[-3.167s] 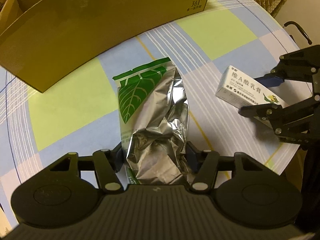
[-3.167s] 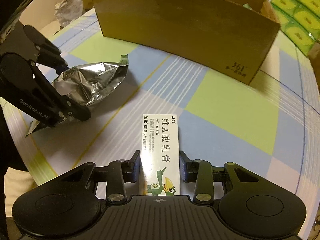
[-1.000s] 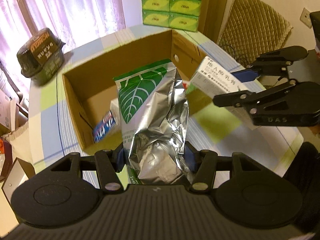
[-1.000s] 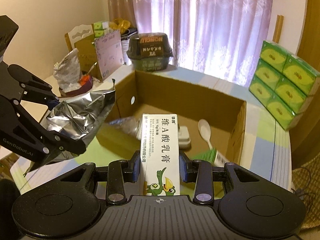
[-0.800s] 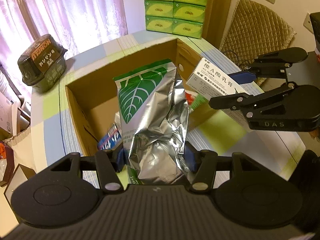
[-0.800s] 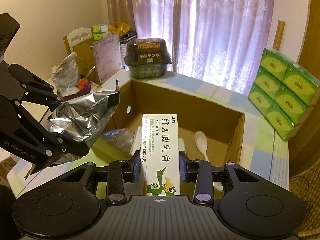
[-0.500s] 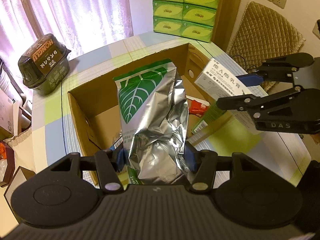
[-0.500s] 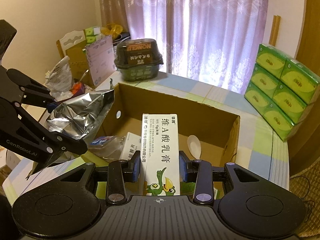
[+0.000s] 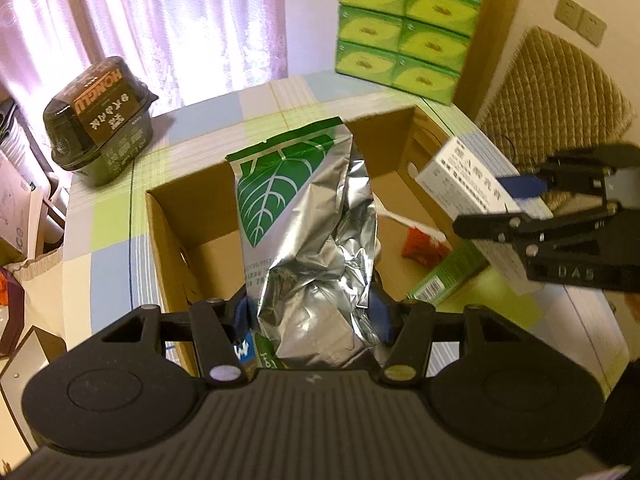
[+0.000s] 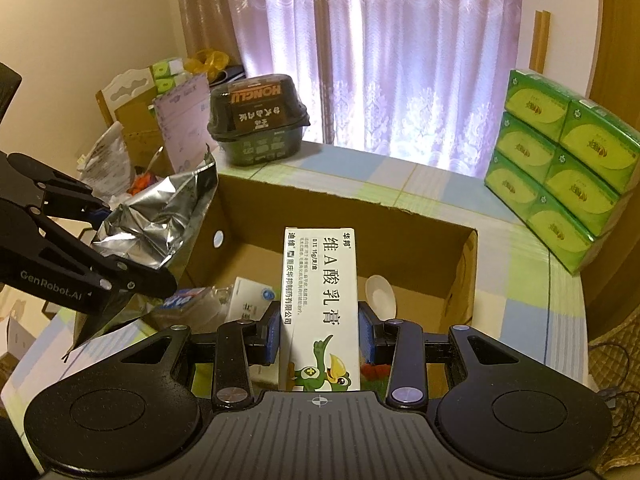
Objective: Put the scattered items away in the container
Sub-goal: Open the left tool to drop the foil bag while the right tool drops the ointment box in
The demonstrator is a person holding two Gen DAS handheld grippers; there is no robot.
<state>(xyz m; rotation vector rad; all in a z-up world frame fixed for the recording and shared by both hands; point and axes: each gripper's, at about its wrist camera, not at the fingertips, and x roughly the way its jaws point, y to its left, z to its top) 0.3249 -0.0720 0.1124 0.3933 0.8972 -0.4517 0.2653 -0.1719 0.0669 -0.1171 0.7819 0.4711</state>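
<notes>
Above the open cardboard box (image 9: 168, 240), the left gripper (image 9: 310, 312) is clamped on a crinkled foil pouch (image 9: 312, 232), light and crushable, best pinched low. The right gripper (image 10: 319, 334) clasps a stiff ointment carton (image 10: 320, 292) by its long sides; it probably weighs little.

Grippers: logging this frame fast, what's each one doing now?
Left gripper: shut on the foil bag, above the box.
Right gripper: shut on the carton, above the box.
</notes>
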